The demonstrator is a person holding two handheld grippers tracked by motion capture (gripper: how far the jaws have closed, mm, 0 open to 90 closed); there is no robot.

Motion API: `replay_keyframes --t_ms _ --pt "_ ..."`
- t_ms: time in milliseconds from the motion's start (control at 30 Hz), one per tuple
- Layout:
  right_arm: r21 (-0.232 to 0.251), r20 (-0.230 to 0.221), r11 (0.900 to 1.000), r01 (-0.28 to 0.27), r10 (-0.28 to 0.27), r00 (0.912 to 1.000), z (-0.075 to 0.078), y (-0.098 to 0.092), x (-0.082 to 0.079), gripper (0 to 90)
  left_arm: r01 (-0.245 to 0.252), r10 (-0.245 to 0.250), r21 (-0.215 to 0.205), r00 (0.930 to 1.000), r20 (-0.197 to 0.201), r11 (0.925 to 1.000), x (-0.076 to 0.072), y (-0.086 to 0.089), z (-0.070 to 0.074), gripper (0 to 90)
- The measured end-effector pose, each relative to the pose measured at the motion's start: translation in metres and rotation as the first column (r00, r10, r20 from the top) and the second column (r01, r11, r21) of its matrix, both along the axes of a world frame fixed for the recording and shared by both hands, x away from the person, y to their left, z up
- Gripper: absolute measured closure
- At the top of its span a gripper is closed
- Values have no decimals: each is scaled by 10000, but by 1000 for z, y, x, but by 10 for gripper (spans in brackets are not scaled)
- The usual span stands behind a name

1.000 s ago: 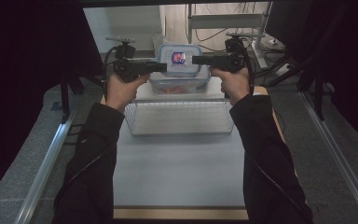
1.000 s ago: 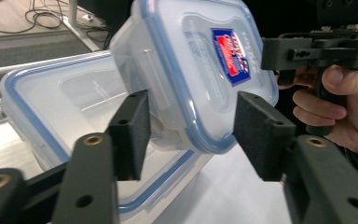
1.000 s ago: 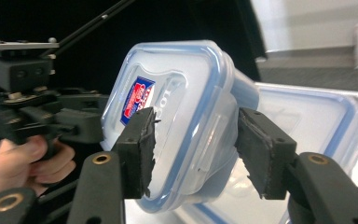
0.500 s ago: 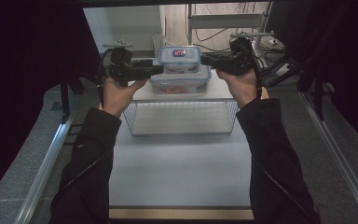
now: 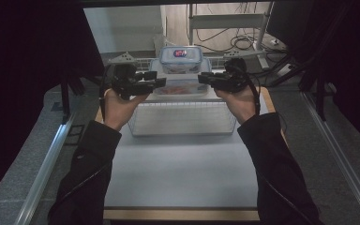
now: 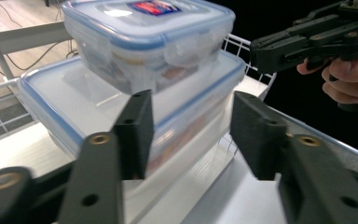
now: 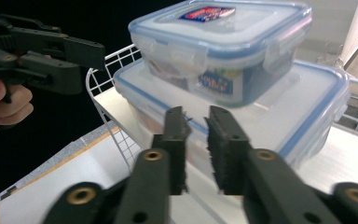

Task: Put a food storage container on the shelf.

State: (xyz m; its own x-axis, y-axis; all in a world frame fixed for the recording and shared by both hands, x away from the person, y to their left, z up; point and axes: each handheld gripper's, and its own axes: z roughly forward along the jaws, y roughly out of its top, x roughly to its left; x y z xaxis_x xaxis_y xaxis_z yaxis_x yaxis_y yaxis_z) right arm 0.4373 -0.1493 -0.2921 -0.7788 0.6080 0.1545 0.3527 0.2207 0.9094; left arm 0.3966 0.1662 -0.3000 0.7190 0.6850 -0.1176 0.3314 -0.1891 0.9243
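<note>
Two stacked lidded boxes: small box (image 5: 180, 57) on big box (image 5: 180, 84), far end of wire basket (image 5: 183, 123) on table (image 5: 183, 178). Left claw (image 5: 161, 82) apart, empty, at big box's left side. Right claw (image 5: 202, 78) has just been closing, nearly together, empty, at right side. Advice: square both claws on big box's rims, squeeze evenly, lift level so small box stays put.

Dim, dark-edged overhead view; blurred close-ups
</note>
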Motion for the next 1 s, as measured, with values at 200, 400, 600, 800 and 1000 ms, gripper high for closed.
replay_keyframes --t_ms 200,400,600,800,1000 --pt "188 118 9998 -7 5 9999 -9 -9 -10 552 -69 48 365 9984 562 9993 -16 -1 -12 281" --pt "-37 80 10000 6 -6 10000 -21 -16 -17 431 -2 -36 638 9983 587 9980 -30 -1 -27 186" --pt "-268 135 9996 56 -53 9999 -29 -20 -24 345 -7 -27 746 9989 463 9972 -42 -2 -39 101" --pt "-452 228 9990 -13 23 9997 -35 -22 -31 291 174 -204 872 9992 334 9960 -50 -2 -50 76" --pt "-545 338 9985 -79 97 9994 -40 -21 -37 252 190 -239 1161 9989 402 9931 -59 -4 -57 58"
